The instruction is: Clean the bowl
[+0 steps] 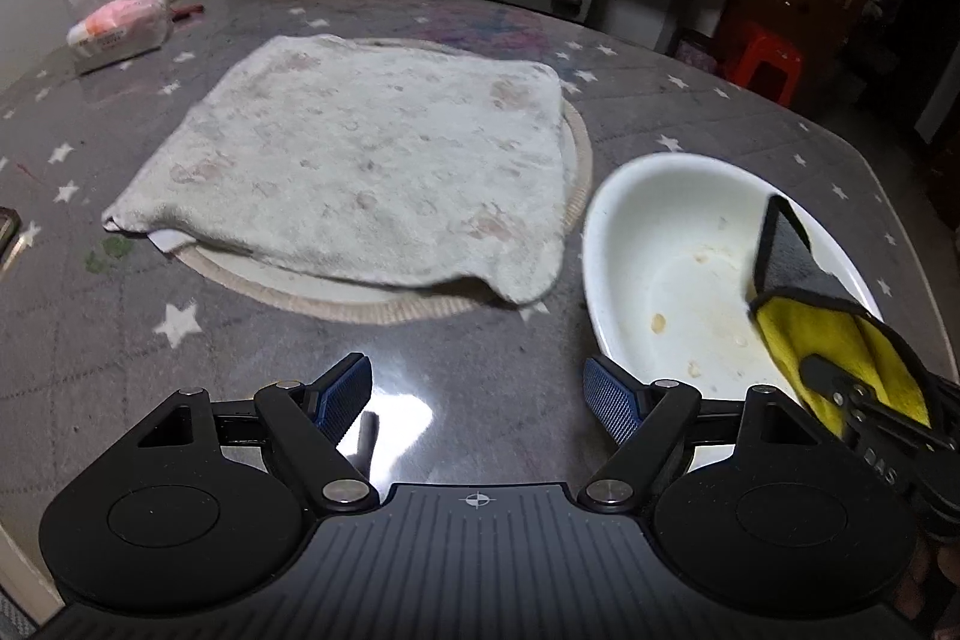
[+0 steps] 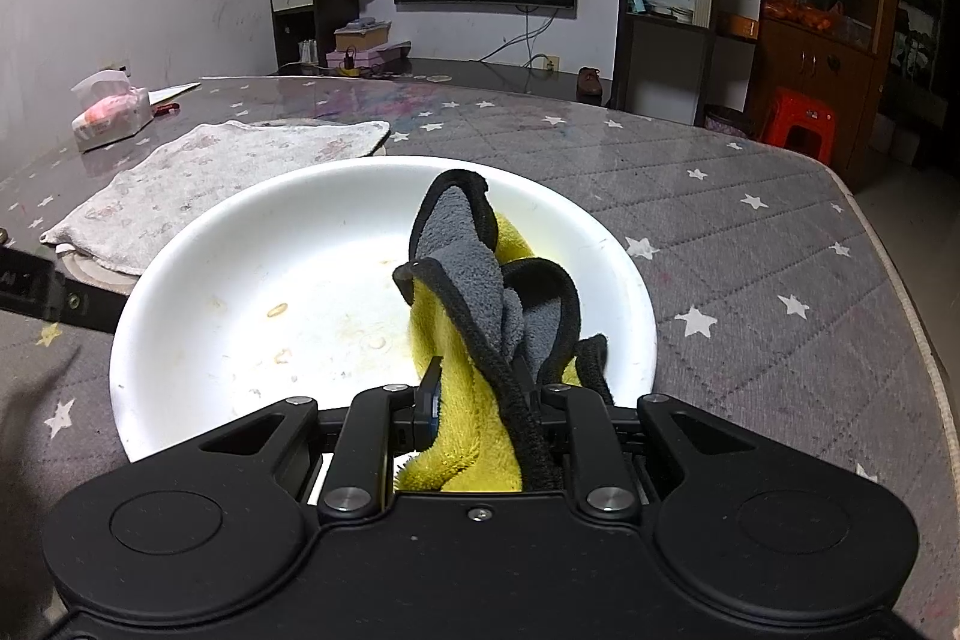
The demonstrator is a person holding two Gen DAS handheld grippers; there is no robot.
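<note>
Listing what we find on the grey star-patterned counter (image 2: pixel 750 244):

Item one: a shallow white round bowl (image 2: pixel 252 280), standing upright on the counter, its inner face carrying brownish smears and specks, so we judge it not clean as it lies.

Item two: a yellow-and-grey microfibre cloth with black edging (image 2: pixel 480 280), clenched in the right hand-held gripper (image 2: pixel 480 412); its free end reaches over the near rim into the right part of the bowl. Whether it presses on the bowl's floor we cannot tell.

Item three: the left hand-held gripper (image 1: pixel 477 400), released, blue pads well apart and grasping nothing. The bowl lies ahead and to its right, the near rim just beside the right pad.

Item four: a stained off-white towel (image 1: pixel 360 160) spread over a round beige-rimmed mat (image 1: pixel 579 160), left of the bowl.

Item five: a pink-and-white tissue pack (image 1: pixel 117 22), far left.

The soiled patches lie left and ahead of the cloth, so we judge a wipe must travel leftward; the right hand-held gripper is nearer.
</note>
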